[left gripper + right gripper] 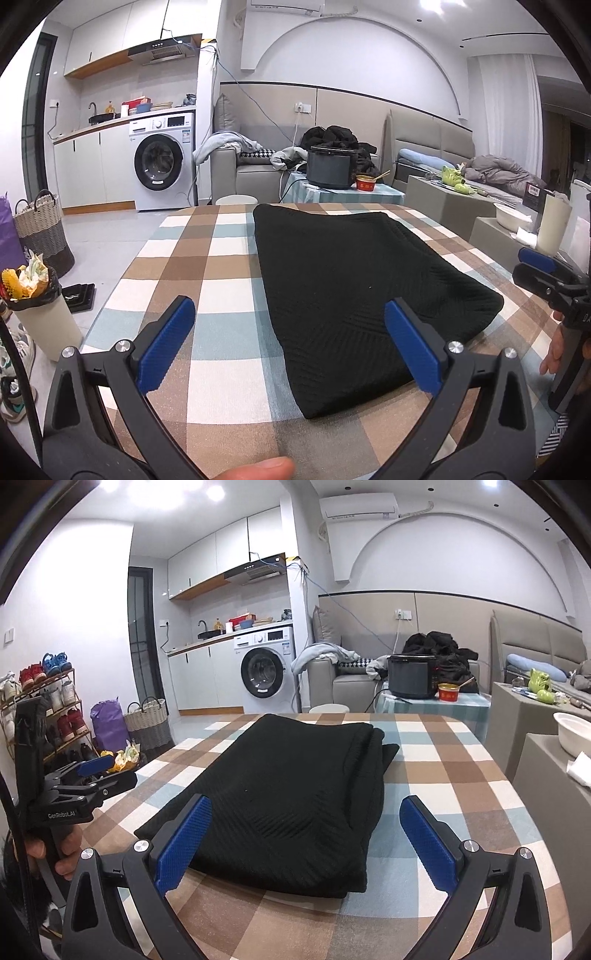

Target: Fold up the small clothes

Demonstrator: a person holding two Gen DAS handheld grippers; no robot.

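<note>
Right wrist view: both hand-held grippers, right (303,840) and left (290,345), hover spread over the folded black knit garment (291,786); pinching only its top layer at 6 o'clock could undo the fold on the checked desk (443,760).

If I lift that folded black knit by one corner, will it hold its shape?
Probably not. The black knit garment looks soft and ribbed, so it likely droops. Its stacked layers at the right edge would probably slide apart. Pushed across the checked tablecloth, it may bunch rather than glide.
</note>
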